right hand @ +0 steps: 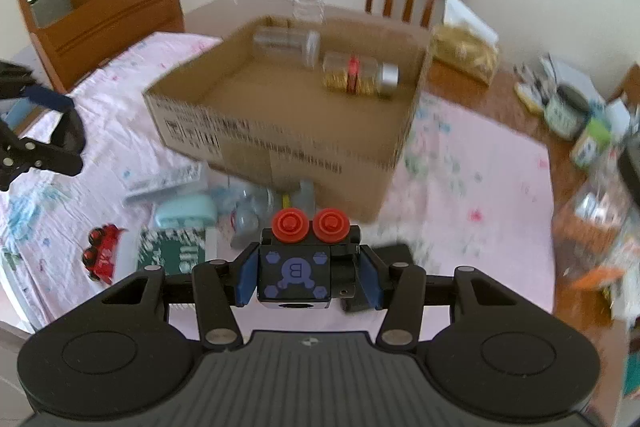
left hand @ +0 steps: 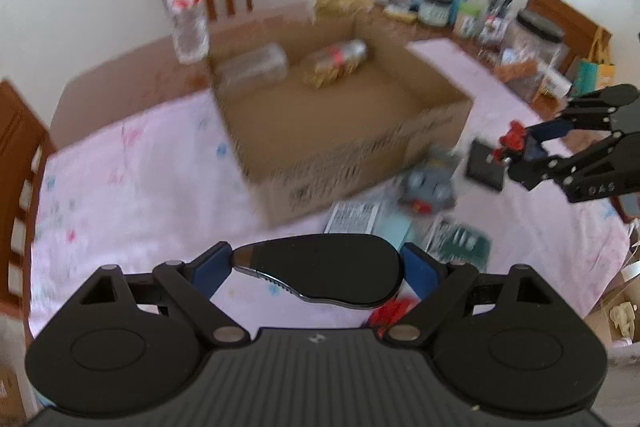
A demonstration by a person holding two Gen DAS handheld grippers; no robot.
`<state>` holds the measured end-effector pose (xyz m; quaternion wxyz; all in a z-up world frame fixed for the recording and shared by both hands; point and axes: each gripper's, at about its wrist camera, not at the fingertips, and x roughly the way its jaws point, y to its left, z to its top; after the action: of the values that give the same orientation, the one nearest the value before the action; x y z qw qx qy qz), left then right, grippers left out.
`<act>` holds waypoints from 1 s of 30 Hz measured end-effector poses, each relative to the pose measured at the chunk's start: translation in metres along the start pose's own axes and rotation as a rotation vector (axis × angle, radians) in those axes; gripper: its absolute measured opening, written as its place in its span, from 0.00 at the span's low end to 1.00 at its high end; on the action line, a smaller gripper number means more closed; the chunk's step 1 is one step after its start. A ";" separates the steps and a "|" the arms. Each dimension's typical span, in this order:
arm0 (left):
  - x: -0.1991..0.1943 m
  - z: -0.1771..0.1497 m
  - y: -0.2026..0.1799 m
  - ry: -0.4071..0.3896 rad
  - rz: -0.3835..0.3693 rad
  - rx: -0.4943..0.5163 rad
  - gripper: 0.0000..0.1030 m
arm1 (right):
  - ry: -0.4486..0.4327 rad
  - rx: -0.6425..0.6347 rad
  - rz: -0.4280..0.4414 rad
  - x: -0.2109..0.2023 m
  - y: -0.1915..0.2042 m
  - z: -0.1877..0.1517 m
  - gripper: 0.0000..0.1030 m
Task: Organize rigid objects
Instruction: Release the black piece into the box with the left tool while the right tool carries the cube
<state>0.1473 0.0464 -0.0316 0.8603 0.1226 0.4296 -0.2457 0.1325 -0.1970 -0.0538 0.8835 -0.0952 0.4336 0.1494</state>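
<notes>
A cardboard box (left hand: 360, 143) (right hand: 280, 143) stands open on the pink cloth, with a clear jar (right hand: 286, 41) and a jar of gold pieces (right hand: 360, 73) lying in it. My left gripper (left hand: 316, 269) is shut on a black oval case (left hand: 320, 267), held above the cloth in front of the box. My right gripper (right hand: 308, 273) is shut on a black toy block with red knobs (right hand: 296, 267); it also shows in the left wrist view (left hand: 516, 155), right of the box.
A water bottle (left hand: 185, 7) stands behind the box. A red toy car (right hand: 102, 251), a green card (right hand: 176, 251), a pale blue case (right hand: 186, 213) and a grey toy (left hand: 430, 183) lie before the box. Jars and clutter (left hand: 520, 39) line the right side. Chairs surround the table.
</notes>
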 end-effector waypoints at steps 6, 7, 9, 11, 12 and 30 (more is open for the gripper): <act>-0.001 0.037 -0.006 -0.096 -0.001 0.021 0.87 | -0.055 -0.016 0.006 -0.012 -0.008 0.026 0.54; 0.002 0.043 -0.006 -0.107 0.005 0.023 0.87 | -0.063 -0.014 0.007 -0.013 -0.009 0.030 0.54; 0.011 0.054 -0.005 -0.125 0.011 0.024 0.87 | -0.077 -0.016 0.005 -0.013 -0.012 0.039 0.54; 0.024 0.064 -0.002 -0.118 0.022 0.014 0.87 | -0.092 -0.021 -0.002 -0.012 -0.013 0.047 0.54; 0.032 0.068 -0.001 -0.107 0.025 0.009 0.87 | -0.097 -0.020 -0.002 -0.010 -0.015 0.051 0.54; 0.075 0.078 0.019 -0.144 0.136 -0.116 0.95 | -0.089 -0.017 0.003 0.010 -0.016 0.085 0.54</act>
<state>0.2486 0.0056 -0.0441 0.9092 0.0833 0.3711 -0.1697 0.2067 -0.1854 -0.0102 0.9008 -0.0954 0.3928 0.1586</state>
